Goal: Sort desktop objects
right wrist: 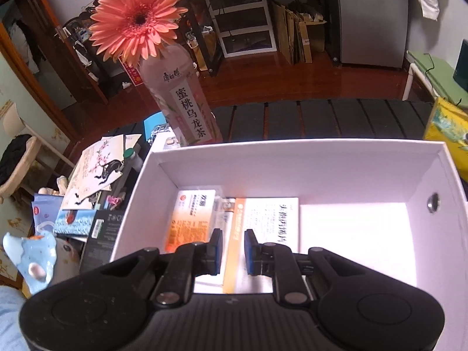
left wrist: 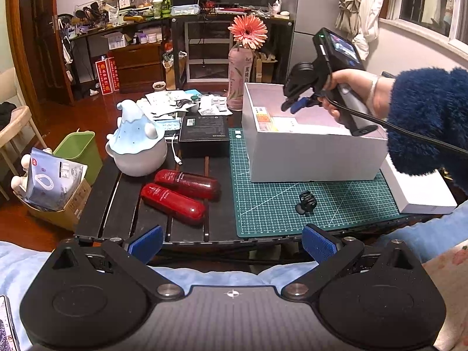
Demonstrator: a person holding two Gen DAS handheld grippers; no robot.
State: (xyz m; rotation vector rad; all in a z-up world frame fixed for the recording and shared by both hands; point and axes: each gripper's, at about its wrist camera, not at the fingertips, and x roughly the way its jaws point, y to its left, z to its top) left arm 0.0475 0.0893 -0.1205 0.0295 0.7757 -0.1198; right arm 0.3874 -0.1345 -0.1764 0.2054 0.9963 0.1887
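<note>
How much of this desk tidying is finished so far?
Partly. Two medicine packs already lie in the white box. Nothing is in hand: the right tool hangs over the box with nothing between its narrowly parted fingers, and the left tool is open. Two red tubes and a black clip remain outside.
</note>
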